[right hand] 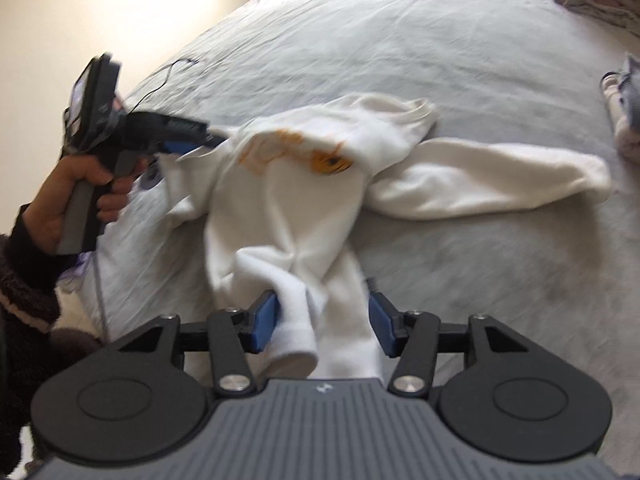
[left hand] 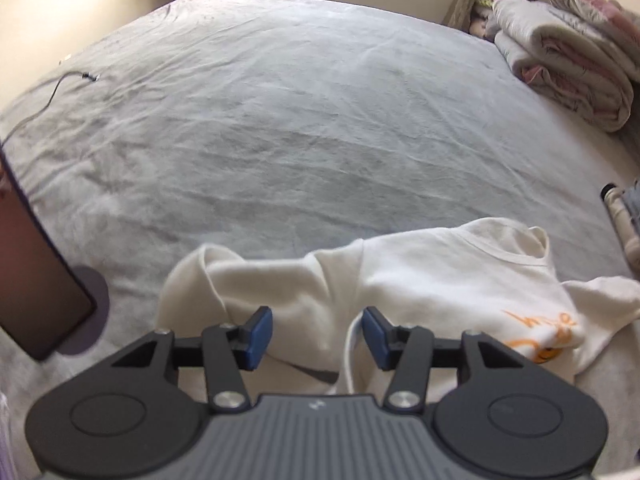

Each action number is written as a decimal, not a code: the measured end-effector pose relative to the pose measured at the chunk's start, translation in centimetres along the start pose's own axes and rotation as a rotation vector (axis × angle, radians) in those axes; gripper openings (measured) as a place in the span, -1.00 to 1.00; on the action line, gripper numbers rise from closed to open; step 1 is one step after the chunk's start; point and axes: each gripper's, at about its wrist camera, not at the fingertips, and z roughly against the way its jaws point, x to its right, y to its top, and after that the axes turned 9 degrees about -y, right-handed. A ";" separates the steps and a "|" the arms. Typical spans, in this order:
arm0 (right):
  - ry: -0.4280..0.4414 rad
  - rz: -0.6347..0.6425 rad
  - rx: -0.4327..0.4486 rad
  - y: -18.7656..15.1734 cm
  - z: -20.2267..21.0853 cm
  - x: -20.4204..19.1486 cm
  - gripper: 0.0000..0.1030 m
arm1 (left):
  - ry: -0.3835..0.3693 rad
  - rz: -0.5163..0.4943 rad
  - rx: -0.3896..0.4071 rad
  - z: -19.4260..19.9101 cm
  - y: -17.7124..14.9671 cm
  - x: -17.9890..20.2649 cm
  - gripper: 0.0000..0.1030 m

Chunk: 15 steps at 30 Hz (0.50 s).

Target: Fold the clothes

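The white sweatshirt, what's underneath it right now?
The white sweatshirt lies crumpled on the grey bedsheet, which shows all around it. Whatever lies beneath its bunched folds is covered. Both the left gripper and right gripper are open over it.

Soft daylight, motion blur, fisheye warping.

blurred: orange print (right hand: 296, 152) on sweatshirt (right hand: 288, 220) | cut off: folded quilts (left hand: 568, 64)

No readable text anywhere
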 end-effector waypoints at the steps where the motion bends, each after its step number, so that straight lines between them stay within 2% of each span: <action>1: -0.011 -0.007 0.007 0.4 -0.3 0.7 0.18 | 0.001 -0.004 0.005 0.0 0.3 -0.3 0.03; 5: -0.043 -0.044 0.020 2.2 -1.8 3.4 0.19 | -0.054 0.023 -0.008 -0.3 1.3 -1.7 0.08; 8: -0.076 -0.058 0.040 3.6 -2.7 5.1 0.19 | -0.056 0.007 -0.023 -1.3 1.6 -2.1 0.08; 11: -0.168 -0.008 0.079 4.8 -4.4 6.1 0.19 | -0.039 -0.018 -0.027 -2.5 1.8 -2.4 0.08; 15: -0.308 0.125 0.133 5.8 -7.2 6.5 0.20 | -0.036 -0.058 -0.027 -3.9 1.8 -2.6 0.20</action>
